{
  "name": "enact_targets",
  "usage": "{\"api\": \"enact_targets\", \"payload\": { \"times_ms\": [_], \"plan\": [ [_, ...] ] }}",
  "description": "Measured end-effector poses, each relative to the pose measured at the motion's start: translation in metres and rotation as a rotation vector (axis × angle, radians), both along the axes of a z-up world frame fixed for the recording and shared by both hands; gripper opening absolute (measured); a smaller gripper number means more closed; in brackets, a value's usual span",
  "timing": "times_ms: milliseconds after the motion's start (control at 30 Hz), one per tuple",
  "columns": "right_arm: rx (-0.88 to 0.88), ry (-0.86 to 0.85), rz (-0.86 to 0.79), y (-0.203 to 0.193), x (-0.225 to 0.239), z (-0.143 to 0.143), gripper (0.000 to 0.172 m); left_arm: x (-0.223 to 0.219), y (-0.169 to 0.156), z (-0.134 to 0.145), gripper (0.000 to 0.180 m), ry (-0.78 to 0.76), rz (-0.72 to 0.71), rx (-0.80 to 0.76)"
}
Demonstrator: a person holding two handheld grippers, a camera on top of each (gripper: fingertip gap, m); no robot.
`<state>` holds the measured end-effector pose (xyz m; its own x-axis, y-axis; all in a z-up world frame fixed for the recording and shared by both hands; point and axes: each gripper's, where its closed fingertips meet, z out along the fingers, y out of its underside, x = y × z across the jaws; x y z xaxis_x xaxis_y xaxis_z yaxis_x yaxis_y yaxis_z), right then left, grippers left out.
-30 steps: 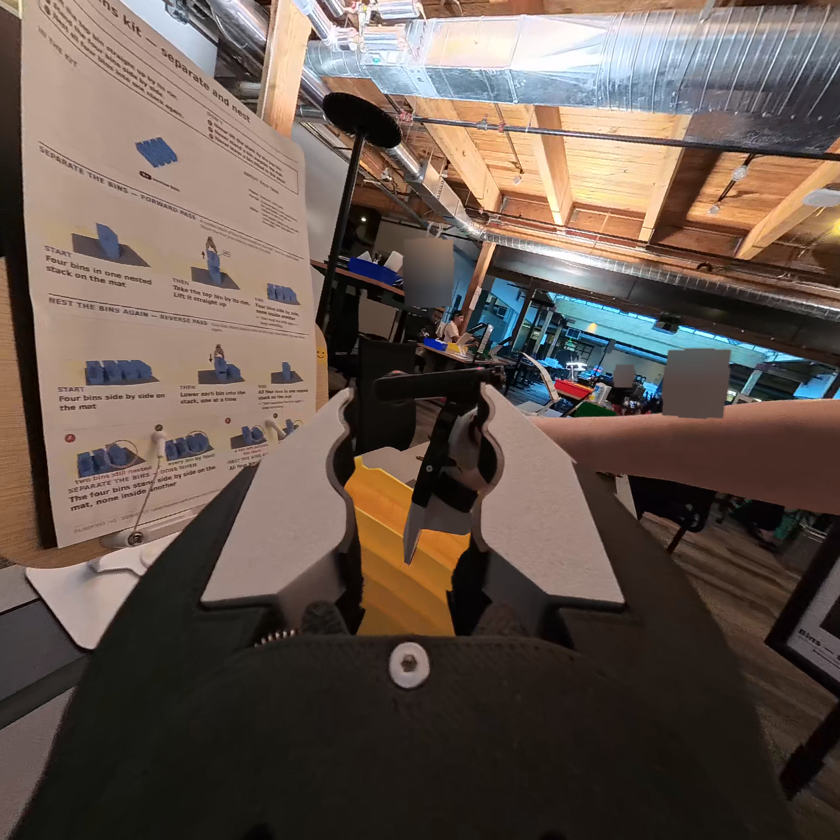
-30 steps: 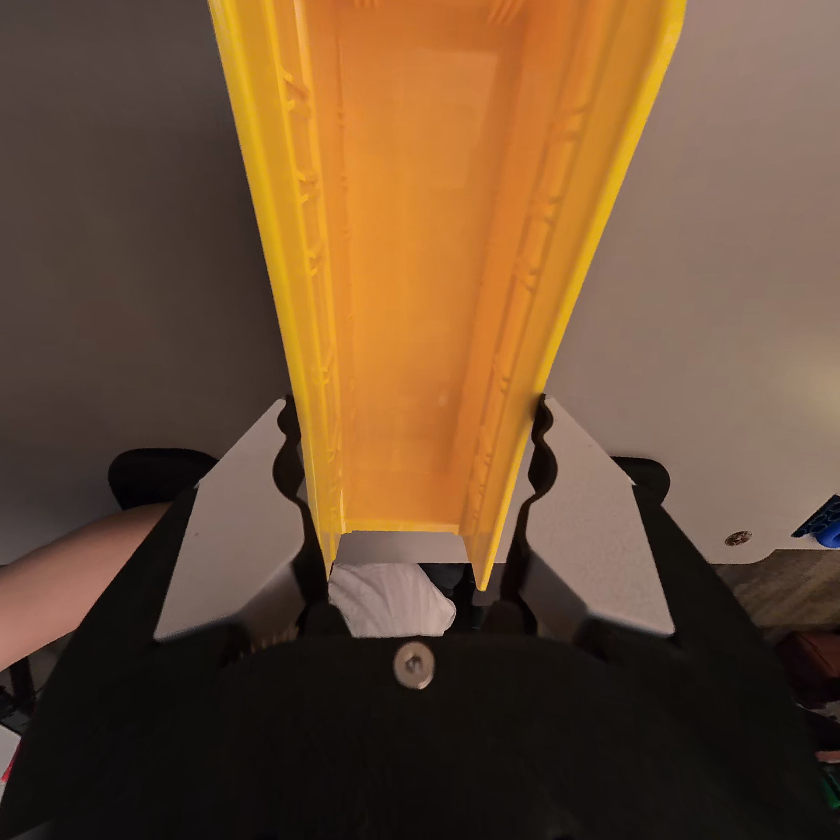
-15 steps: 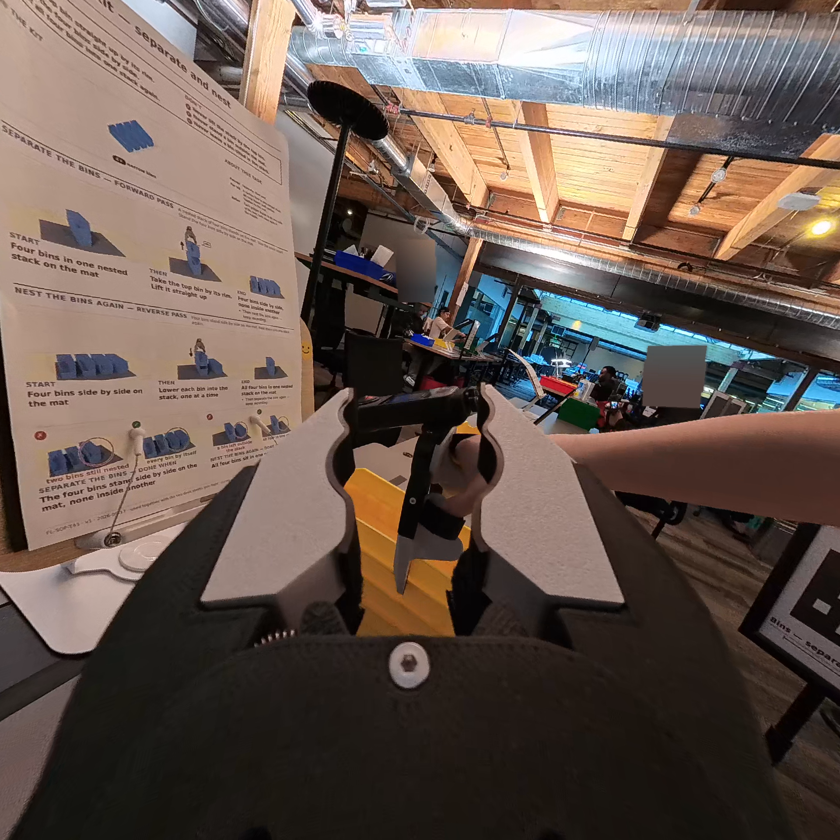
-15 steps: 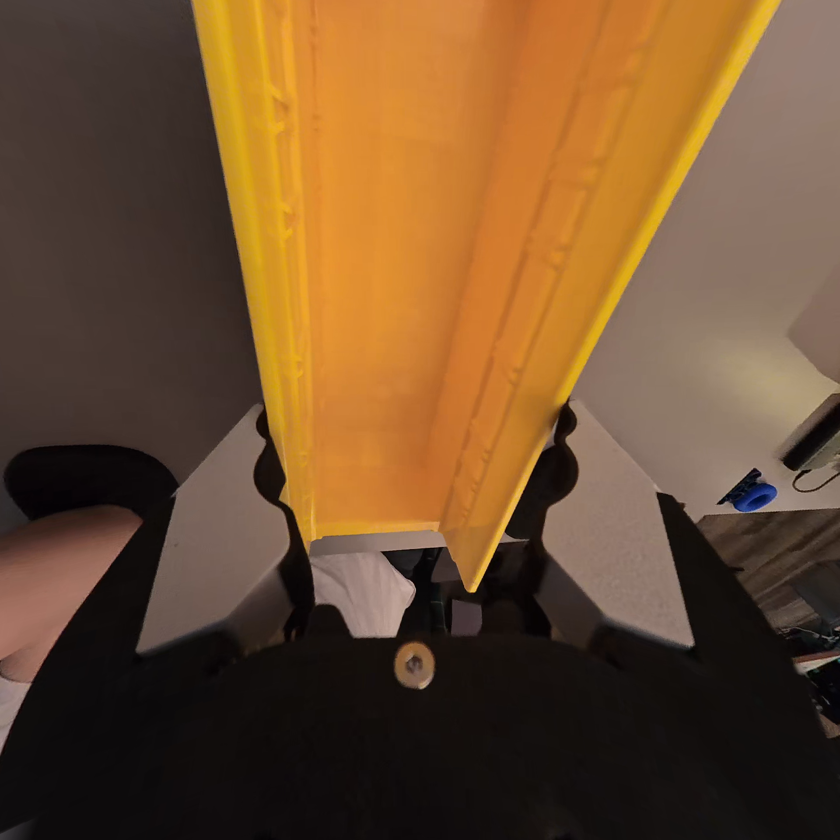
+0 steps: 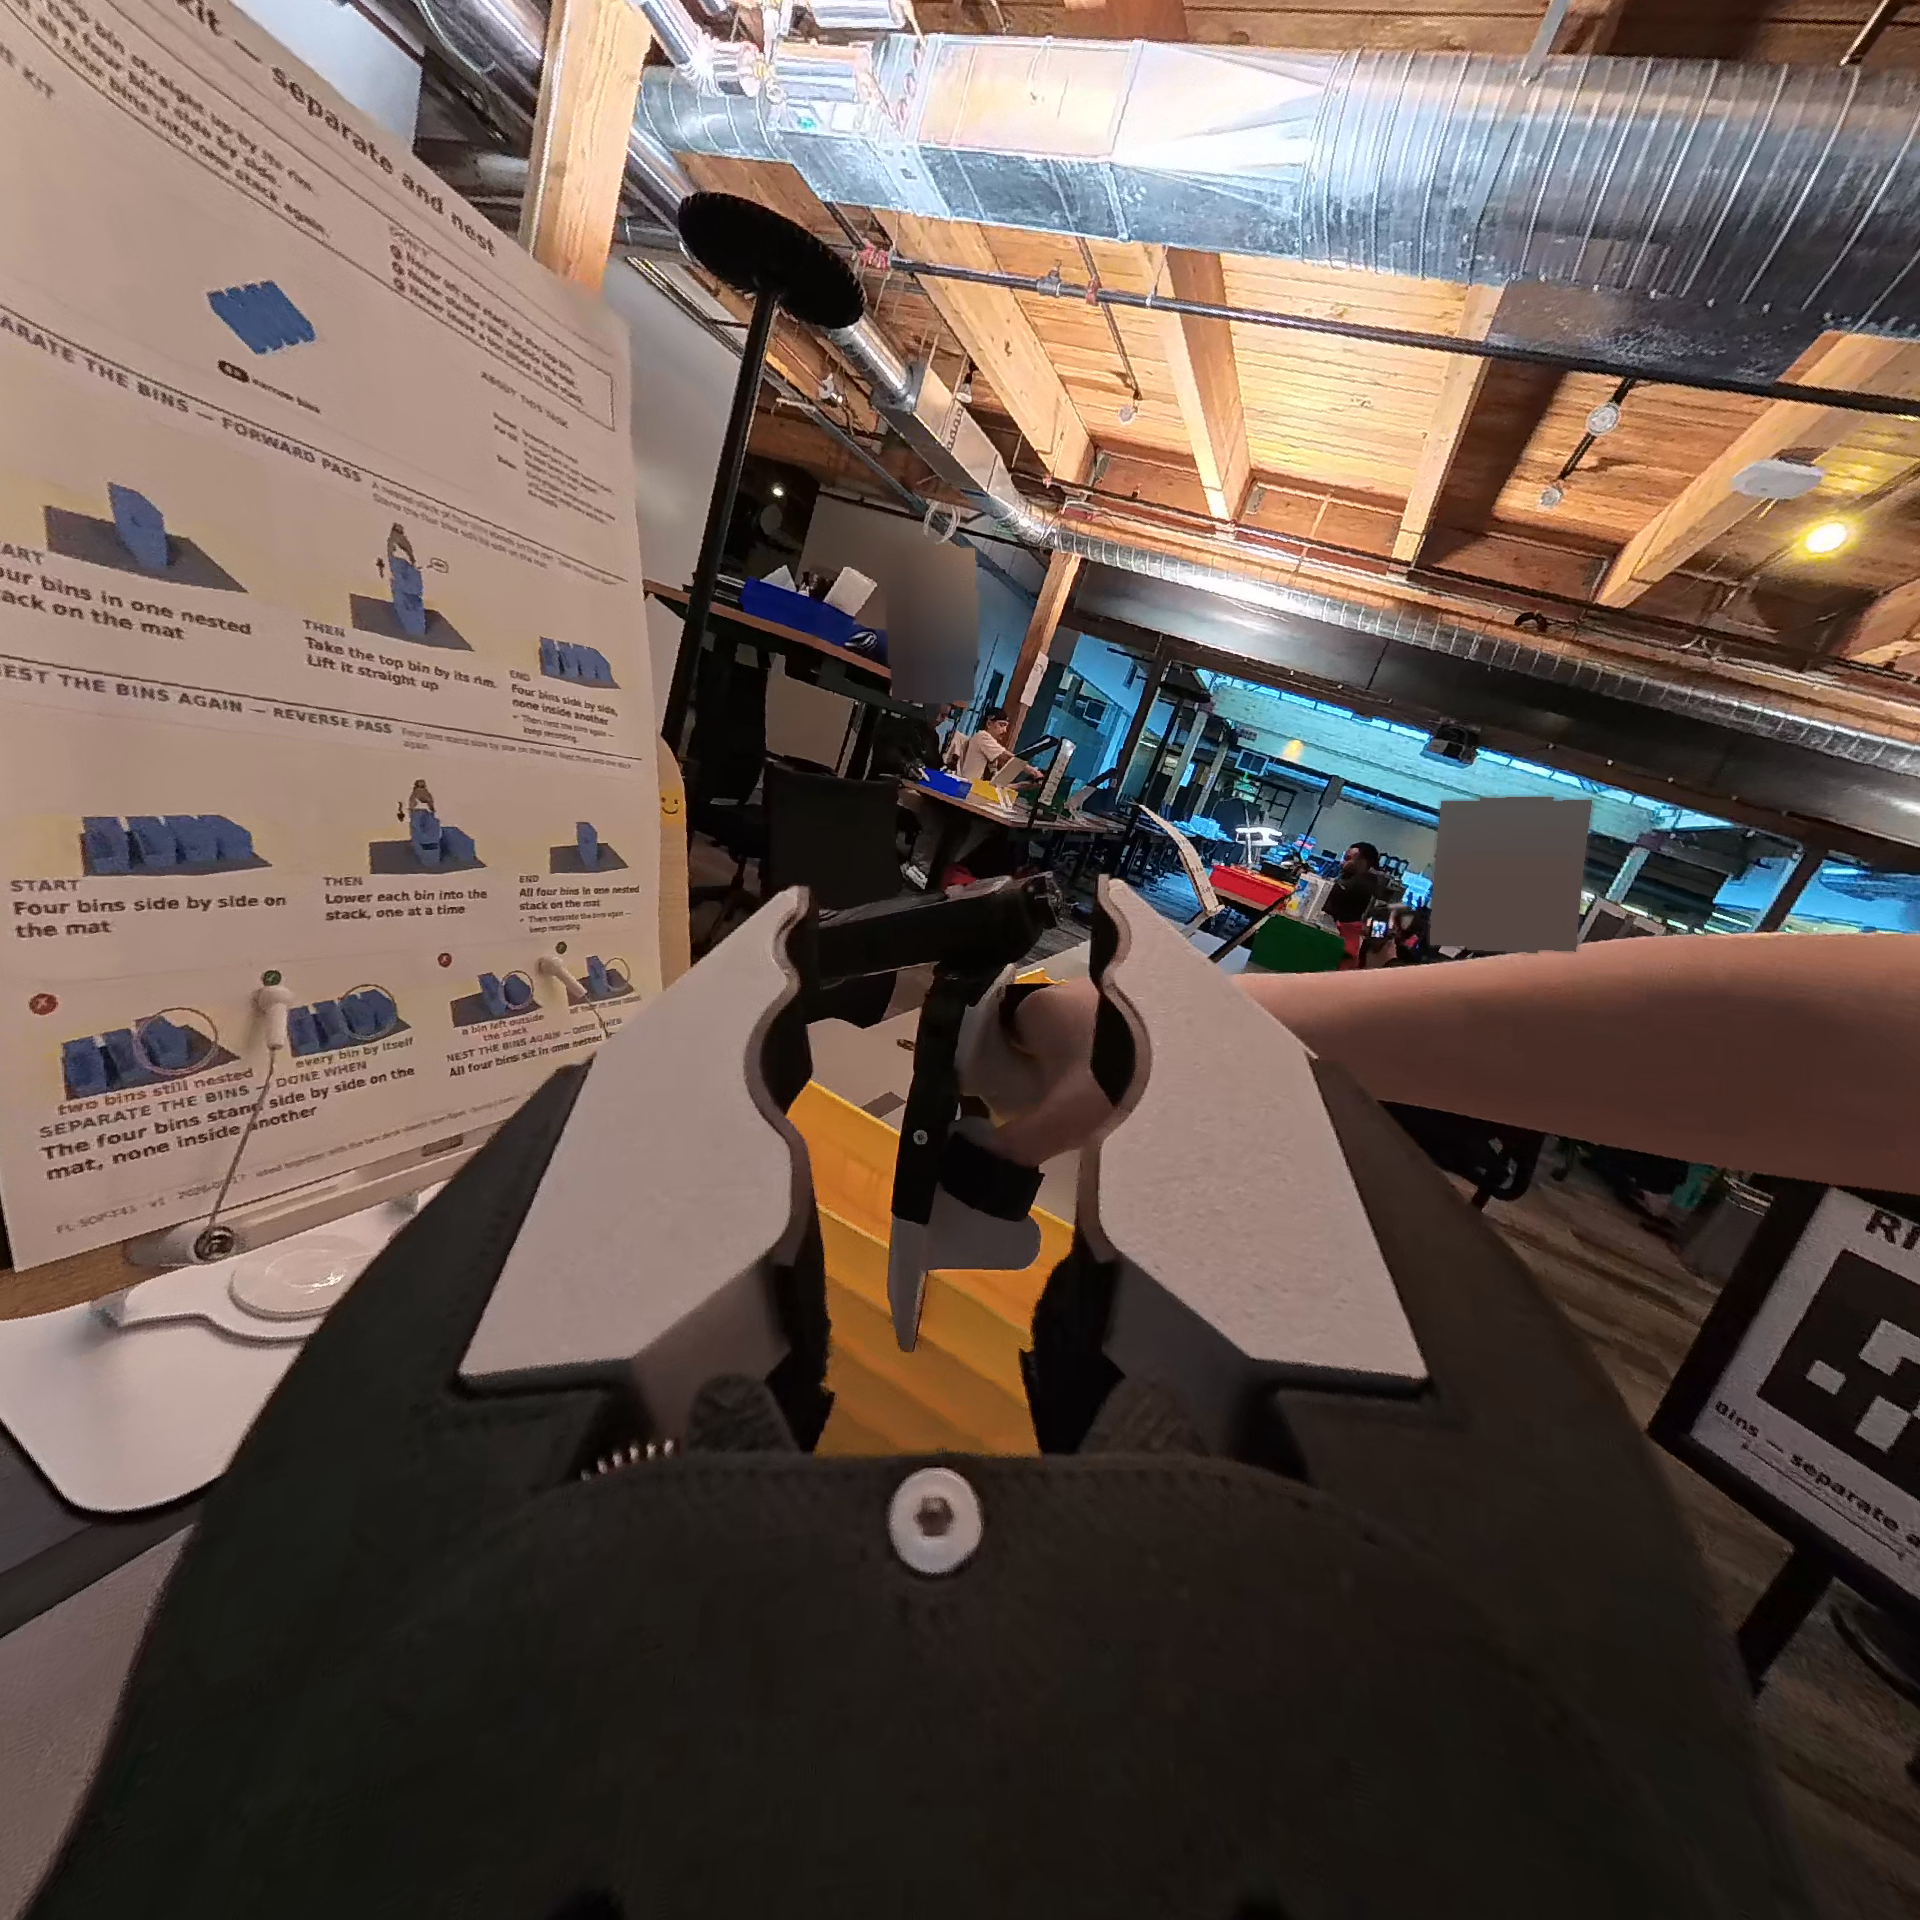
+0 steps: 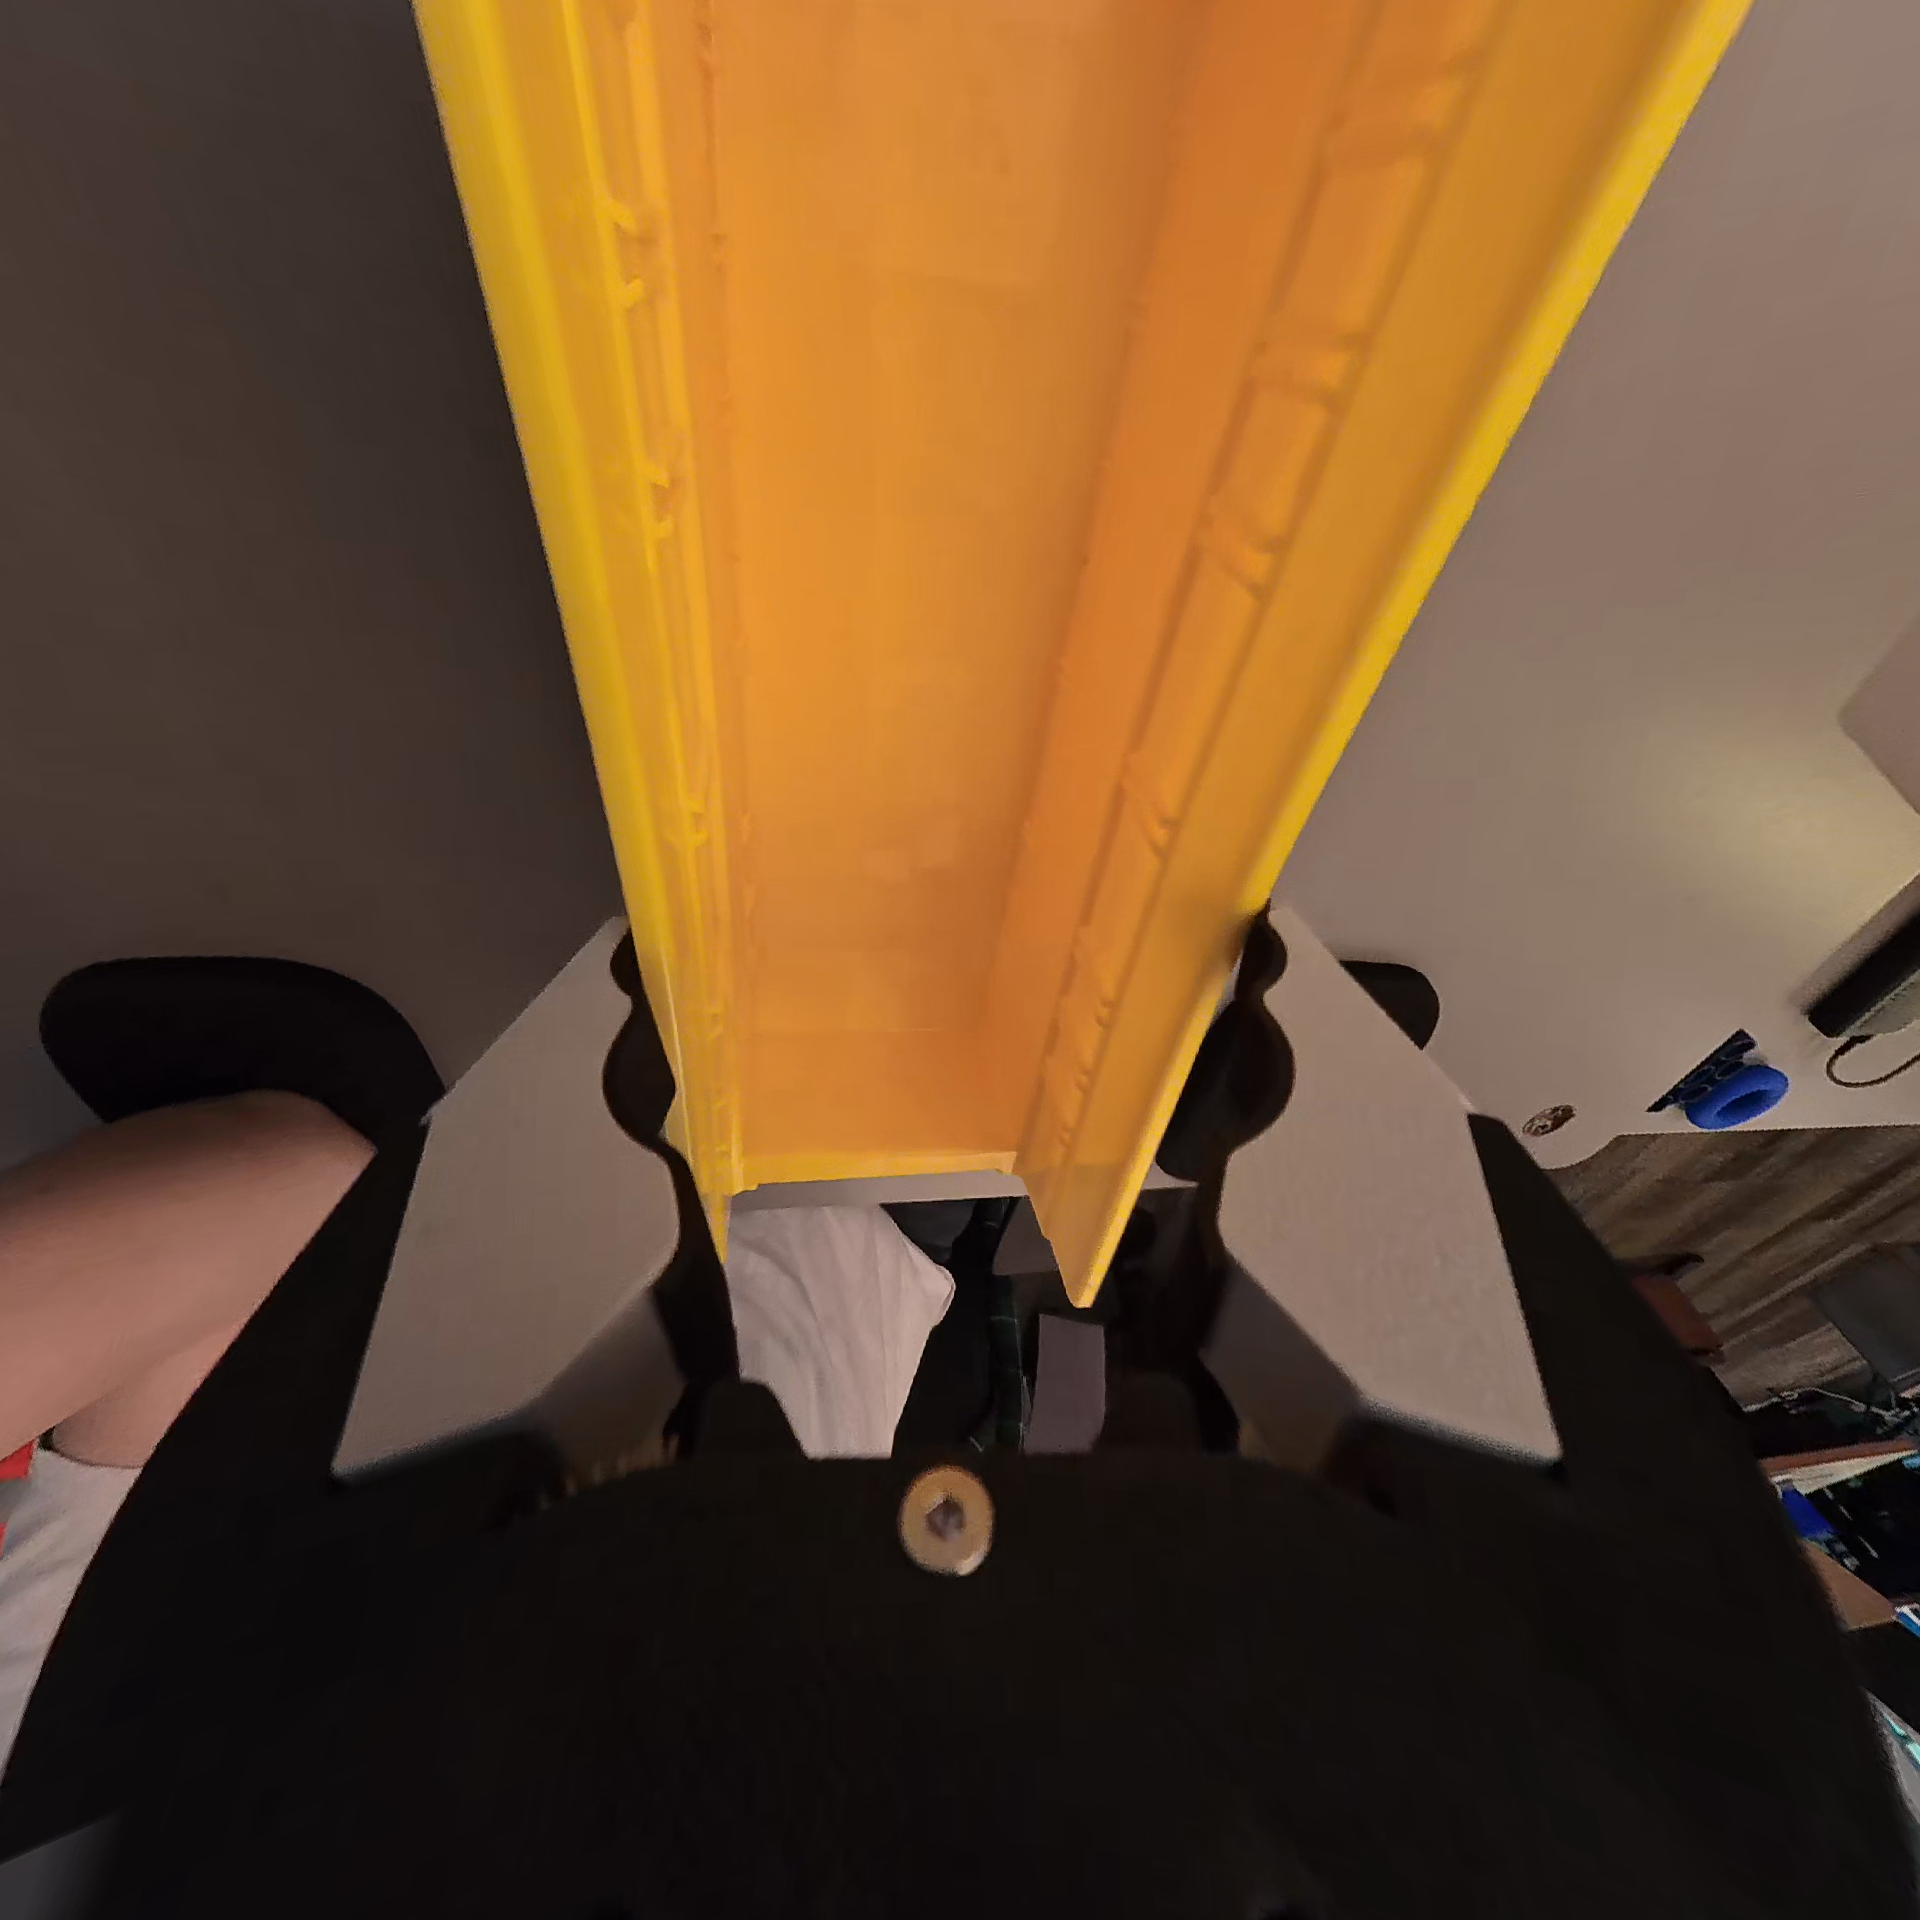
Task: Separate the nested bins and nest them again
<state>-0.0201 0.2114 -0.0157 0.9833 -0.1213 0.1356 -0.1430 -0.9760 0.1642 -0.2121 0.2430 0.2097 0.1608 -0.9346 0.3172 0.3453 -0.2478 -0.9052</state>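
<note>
In the right wrist view a long yellow bin [image 6: 914, 520] runs forward between the fingers of my right gripper [image 6: 940, 930]. Its open inside faces the camera and it leans to the right. The fingers stand wide along its two side walls. The bin is blurred while the fingers are sharp, so it sits loosely between them. In the left wrist view my left gripper [image 5: 945, 914] is shut on yellow bin plastic [image 5: 883, 1382] deep between its fingers. The right gripper [image 5: 925, 1247], held by a hand, points down just beyond the left fingertips.
An instruction poster [image 5: 291, 675] on a white stand is at the left. A framed sign [image 5: 1829, 1382] stands at the right. A forearm [image 5: 1558, 1039] crosses from the right. Below the bin lie a dark mat [image 6: 260, 520] and a white table [image 6: 1558, 520] with a blue ring [image 6: 1730, 1101].
The right fingers spread wider, then came in a little. The yellow bin tipped to the right between them and slid slightly forward. The left grip on the yellow plastic has not changed.
</note>
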Motion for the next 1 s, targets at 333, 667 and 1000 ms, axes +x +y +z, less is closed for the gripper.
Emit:
{"api": "enact_targets", "payload": {
  "times_ms": [333,667,1000],
  "plan": [
    [-0.050,0.006,0.017,-0.008,-0.001,0.005,0.111,0.008,-0.003,-0.001,0.051,0.030,0.009,0.005],
    [-0.054,0.001,0.017,-0.010,0.002,0.010,0.108,0.011,-0.004,-0.002,0.050,0.043,0.012,0.004],
    [-0.065,0.008,0.043,-0.008,-0.001,0.013,0.104,0.013,-0.006,-0.001,0.050,0.043,0.012,0.008]
  ]
}}
